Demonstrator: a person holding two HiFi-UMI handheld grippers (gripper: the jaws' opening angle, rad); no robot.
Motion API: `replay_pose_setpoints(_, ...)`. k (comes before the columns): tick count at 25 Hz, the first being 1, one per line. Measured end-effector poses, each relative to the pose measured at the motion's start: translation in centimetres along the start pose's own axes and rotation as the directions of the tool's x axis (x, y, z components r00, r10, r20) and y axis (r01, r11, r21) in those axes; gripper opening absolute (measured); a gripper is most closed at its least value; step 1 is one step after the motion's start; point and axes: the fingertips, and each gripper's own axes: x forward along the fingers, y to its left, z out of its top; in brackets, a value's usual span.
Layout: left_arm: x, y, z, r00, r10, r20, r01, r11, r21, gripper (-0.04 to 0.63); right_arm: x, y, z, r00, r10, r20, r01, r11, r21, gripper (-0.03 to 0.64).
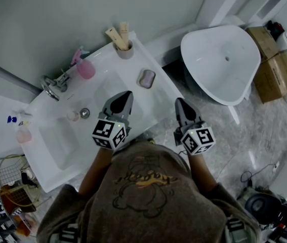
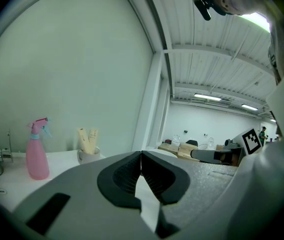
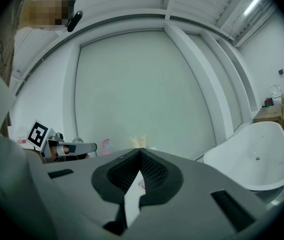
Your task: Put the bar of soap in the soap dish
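- Counter (image 1: 133, 59): soap dish (image 1: 154, 75) set near right edge.
- Left tool (image 1: 126, 96) held over counter, right tool (image 1: 180, 103) just off its edge. Jaws of both pressed together, nothing gripped.
- Pinkish bar of soap (image 1: 146, 79) judged already lying in dish.
- End state matched; no placing move called for.

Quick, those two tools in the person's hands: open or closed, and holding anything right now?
Left tool: closed, nothing held.
Right tool: closed, nothing held.
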Motion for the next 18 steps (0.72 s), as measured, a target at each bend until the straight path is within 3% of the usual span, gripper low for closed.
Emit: replay_pose_setpoints(18,-0.08,0.27,0.24,1.0,0.012,-0.003,-0.012,1.0,0.005,0.006,0.24,-0.53,-0.01,1.0,-0.016,0.004,0.016,1.0,0.017,0.002)
